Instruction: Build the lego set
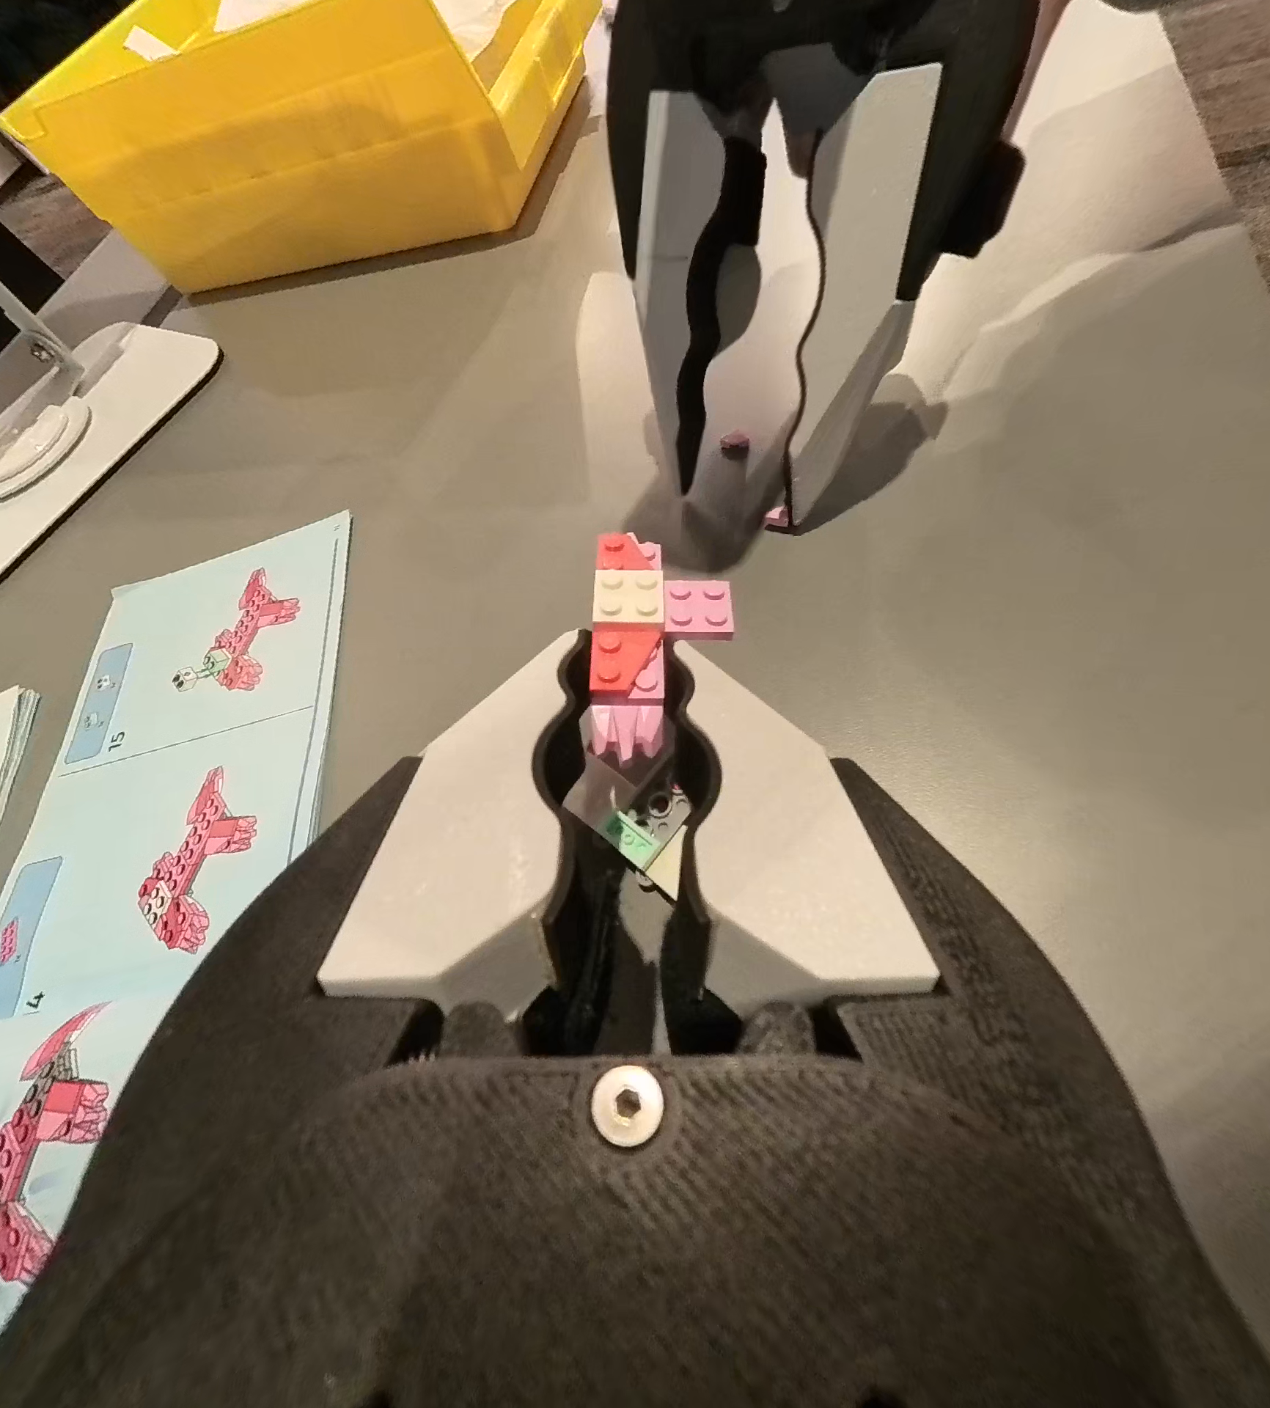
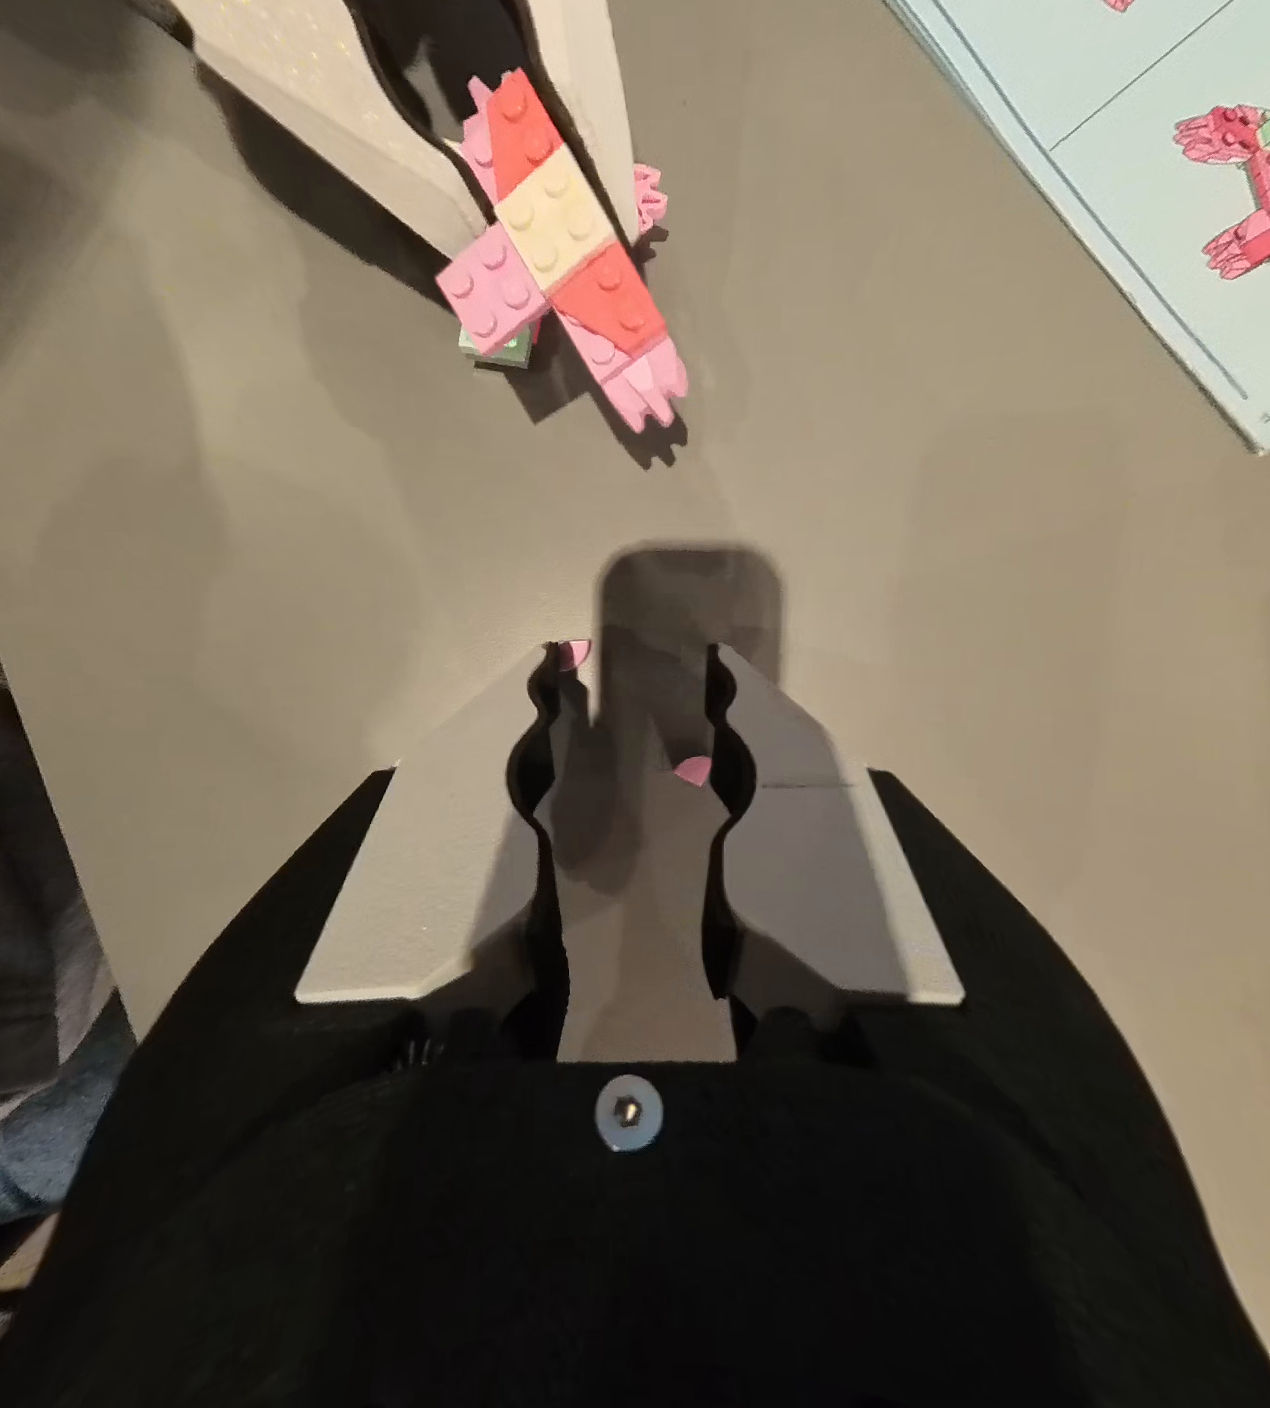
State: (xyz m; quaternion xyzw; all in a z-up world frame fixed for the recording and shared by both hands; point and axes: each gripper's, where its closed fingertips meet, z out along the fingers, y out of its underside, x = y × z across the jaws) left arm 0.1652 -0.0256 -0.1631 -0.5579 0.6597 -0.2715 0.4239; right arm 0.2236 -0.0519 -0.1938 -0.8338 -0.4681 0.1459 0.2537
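My left gripper (image 1: 626,648) is shut on a partly built lego model (image 1: 628,602) of red, cream and pink plates with a spiky pink piece at its near end. The model sticks out forward just above the grey table. The right wrist view shows it too (image 2: 563,228), held by the left gripper (image 2: 552,221), with a green piece (image 2: 499,347) under its pink plate. My right gripper (image 2: 632,651) is open, pointing down at the table. A small pink piece (image 2: 693,771) lies between its fingers and another (image 2: 571,654) lies at its left fingertip. In the left wrist view the right gripper (image 1: 740,503) stands just beyond the model.
A yellow bin (image 1: 297,145) stands at the back left. A monitor stand base (image 1: 45,427) is at the left. An open instruction booklet (image 1: 198,724) lies left of my left gripper and also shows in the right wrist view (image 2: 1150,190). The table edge (image 2: 7,609) runs along the left. One gripper's finger ends stand about 8 centimetres off the other's.
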